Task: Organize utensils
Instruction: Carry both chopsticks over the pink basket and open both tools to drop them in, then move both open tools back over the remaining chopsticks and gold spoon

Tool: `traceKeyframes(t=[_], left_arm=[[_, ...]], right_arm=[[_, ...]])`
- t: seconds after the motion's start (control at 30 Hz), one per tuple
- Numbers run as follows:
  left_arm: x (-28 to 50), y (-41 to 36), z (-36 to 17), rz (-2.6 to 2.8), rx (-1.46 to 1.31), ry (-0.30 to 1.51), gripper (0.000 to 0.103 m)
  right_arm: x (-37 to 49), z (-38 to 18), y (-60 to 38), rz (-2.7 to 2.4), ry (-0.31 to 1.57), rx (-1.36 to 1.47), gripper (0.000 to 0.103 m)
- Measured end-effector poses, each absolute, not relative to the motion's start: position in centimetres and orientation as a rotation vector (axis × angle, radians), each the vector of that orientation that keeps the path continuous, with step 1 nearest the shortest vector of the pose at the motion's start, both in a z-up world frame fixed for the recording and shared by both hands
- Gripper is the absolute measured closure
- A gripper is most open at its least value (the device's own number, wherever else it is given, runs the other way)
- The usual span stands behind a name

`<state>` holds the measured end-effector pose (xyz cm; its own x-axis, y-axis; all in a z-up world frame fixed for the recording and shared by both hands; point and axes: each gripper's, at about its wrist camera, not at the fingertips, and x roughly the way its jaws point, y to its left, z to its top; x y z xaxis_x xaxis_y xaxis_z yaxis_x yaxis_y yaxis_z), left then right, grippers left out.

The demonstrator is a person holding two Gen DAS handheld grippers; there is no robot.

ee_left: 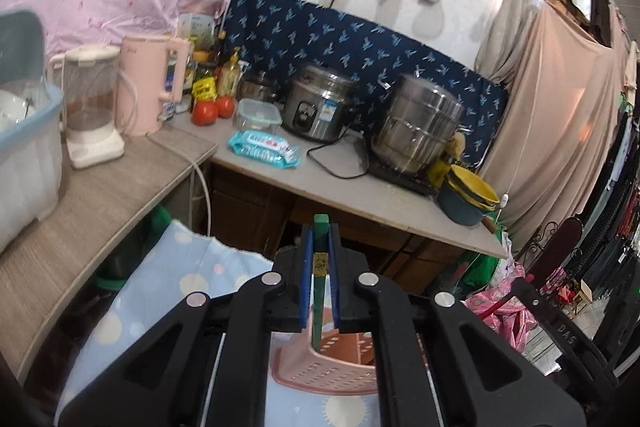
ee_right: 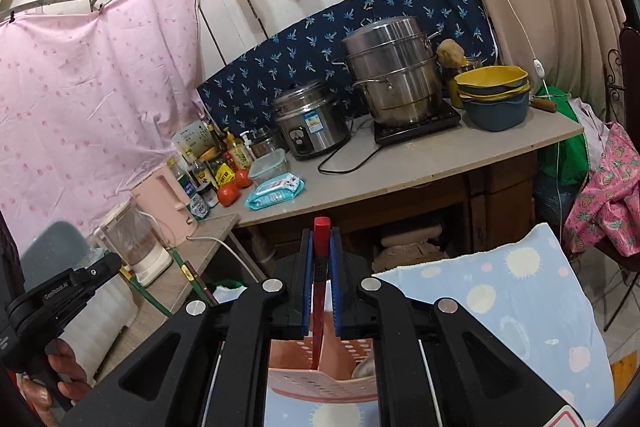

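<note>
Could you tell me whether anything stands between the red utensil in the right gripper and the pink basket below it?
Nothing visible does. The right gripper is shut on the red utensil, whose lower end already dips past the rim of the pink basket.

Ahead of the gripper, a steel steamer pot [ee_right: 394, 73] is sitting on an induction plate [ee_right: 418, 125], a rice cooker [ee_right: 310, 121] is standing to its left, and two tomatoes [ee_right: 234, 187] are lying farther left beside a wet-wipes pack [ee_right: 274, 191].
</note>
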<state>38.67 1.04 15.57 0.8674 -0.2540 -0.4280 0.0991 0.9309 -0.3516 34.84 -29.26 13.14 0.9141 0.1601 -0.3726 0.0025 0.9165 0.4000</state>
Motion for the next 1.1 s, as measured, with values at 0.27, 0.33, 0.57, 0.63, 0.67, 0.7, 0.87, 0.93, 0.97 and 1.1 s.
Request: traceKeyframes(t=[0.27,0.33,0.57,0.63,0.67,0.7,0.87,0.93,0.97,1.1], left_arm=[[37.0,2.3,14.7,-0.113,-0.341,0.47,0.054],[36.2,2.4,14.9,-0.1,-0.323,0.465,0.054],[32.3,2.6,14.6,-0.079,-0.277,0.497,0.054],[30.7,2.7,14.2,-0.076,-0.27,0.512,0.054],[30.1,2.7,13.9,-0.078,-0.266,0.519,0.054],[29.4,2.7,13.6,-0.076,-0.26,0.529,0.053],[25.4,2.6,11.5,-0.066,-0.224,0.589,0.053],[23.9,2.5,10.3,-0.06,-0.202,0.618,0.053],[22.9,2.2,9.5,-0.056,-0.183,0.635,0.053],[19.9,1.6,6.2,-0.058,-0.159,0.72,0.053]], right_arm=[[32.5,13.3,-29.5,0.007,0.359,0.357,0.045],[31.7,13.7,-29.3,0.009,0.358,0.332,0.045],[27.3,13.9,-28.9,0.031,0.375,0.287,0.045],[25.7,13.4,-28.5,0.032,0.396,0.275,0.045],[25.0,13.2,-28.3,0.032,0.404,0.266,0.045],[24.0,12.8,-28.0,0.034,0.413,0.251,0.045],[19.7,10.2,-26.9,0.045,0.48,0.223,0.045],[17.6,8.7,-26.3,0.057,0.519,0.21,0.045],[16.9,8.2,-25.9,0.056,0.534,0.202,0.045],[13.1,4.5,-24.2,0.066,0.621,0.153,0.045]])
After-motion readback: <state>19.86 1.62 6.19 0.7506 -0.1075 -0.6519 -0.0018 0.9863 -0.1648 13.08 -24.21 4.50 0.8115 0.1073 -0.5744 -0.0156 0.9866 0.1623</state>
